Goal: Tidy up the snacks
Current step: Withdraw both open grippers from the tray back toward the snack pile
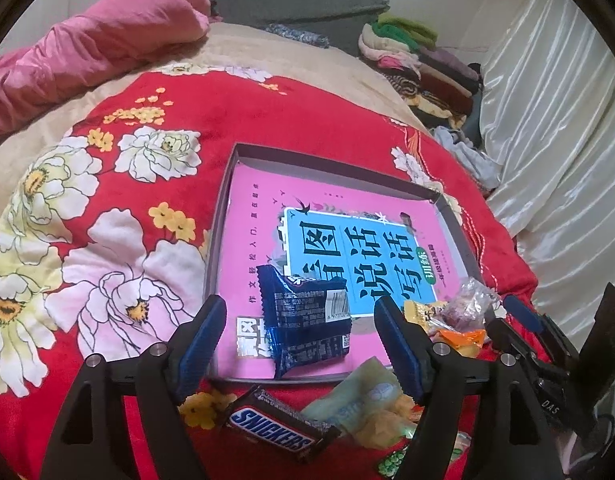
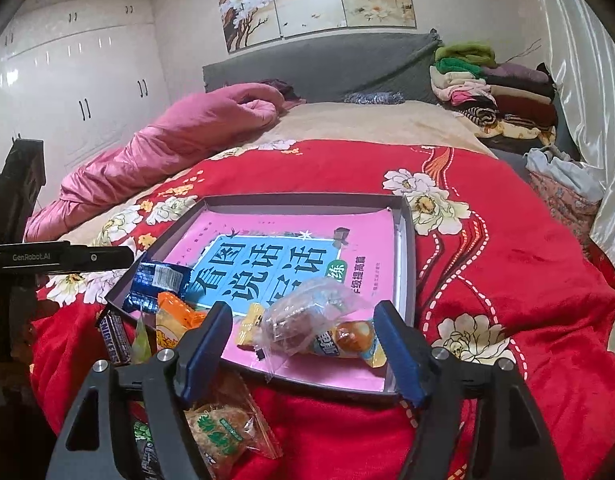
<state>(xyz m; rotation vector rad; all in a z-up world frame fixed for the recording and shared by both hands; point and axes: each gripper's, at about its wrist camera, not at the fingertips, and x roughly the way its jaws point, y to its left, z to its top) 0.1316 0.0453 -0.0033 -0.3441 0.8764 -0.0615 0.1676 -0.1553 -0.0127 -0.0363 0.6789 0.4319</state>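
A shallow grey box (image 1: 419, 190) (image 2: 403, 248) lined with a pink book lies on the red flowered blanket. In it lie a blue snack packet (image 1: 307, 320) (image 2: 155, 284), a clear-wrapped brown snack (image 2: 295, 320) (image 1: 467, 304) and a yellow packet (image 2: 347, 340). A Snickers bar (image 1: 271, 428) (image 2: 113, 338) and a pale green packet (image 1: 367, 404) lie on the blanket before the box. My left gripper (image 1: 299, 344) is open and empty above the blue packet. My right gripper (image 2: 303, 348) is open and empty, its fingers either side of the clear-wrapped snack.
An orange packet (image 2: 173, 316) leans at the box's near edge. A clear bag of biscuits (image 2: 227, 424) lies under the right gripper. A pink quilt (image 2: 179, 140) and folded clothes (image 2: 495, 92) sit further up the bed. White curtains hang at the right.
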